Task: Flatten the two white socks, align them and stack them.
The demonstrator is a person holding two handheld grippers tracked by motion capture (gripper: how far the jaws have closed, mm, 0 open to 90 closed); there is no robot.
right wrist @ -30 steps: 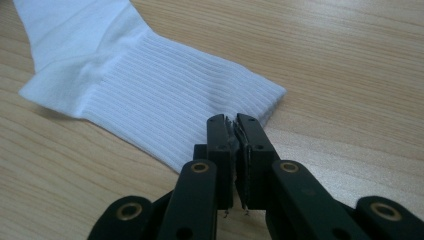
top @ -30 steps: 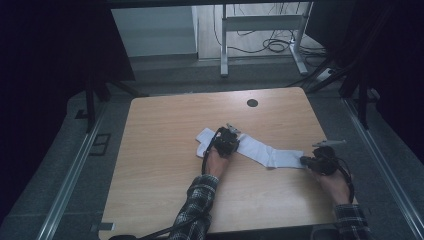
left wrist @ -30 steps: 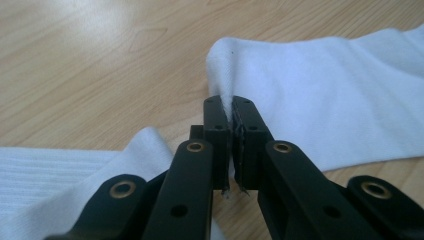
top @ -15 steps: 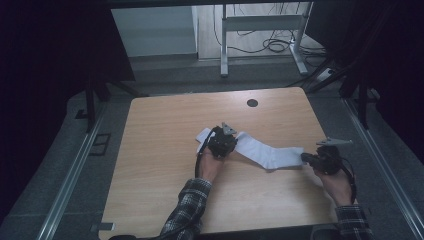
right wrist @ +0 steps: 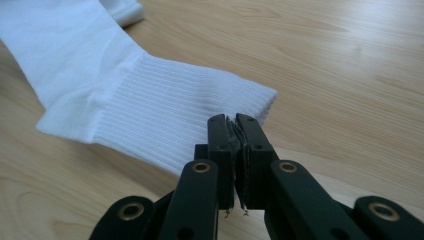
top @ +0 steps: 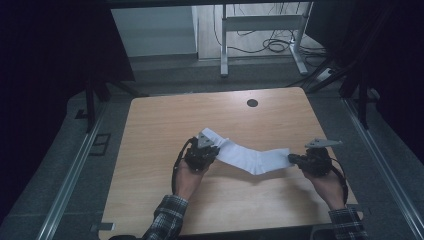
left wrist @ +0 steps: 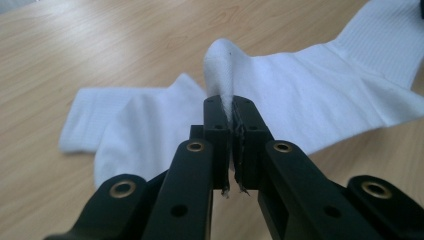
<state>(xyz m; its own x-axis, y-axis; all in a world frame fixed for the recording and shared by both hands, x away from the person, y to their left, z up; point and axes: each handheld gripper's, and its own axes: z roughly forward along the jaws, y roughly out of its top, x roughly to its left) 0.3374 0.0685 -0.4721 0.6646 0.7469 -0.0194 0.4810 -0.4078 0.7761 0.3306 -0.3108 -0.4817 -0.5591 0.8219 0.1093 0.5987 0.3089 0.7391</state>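
Light wooden table (top: 160,125), rounded corners, dark round hole (top: 252,103) near far edge; white sock (top: 250,157) stretched across its near middle, second white sock (left wrist: 90,117) lying beside

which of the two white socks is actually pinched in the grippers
The upper sock, stretched between both: the left gripper pinches up a fold of it and the right gripper clamps its ribbed cuff. The other sock lies flat underneath, ungripped.
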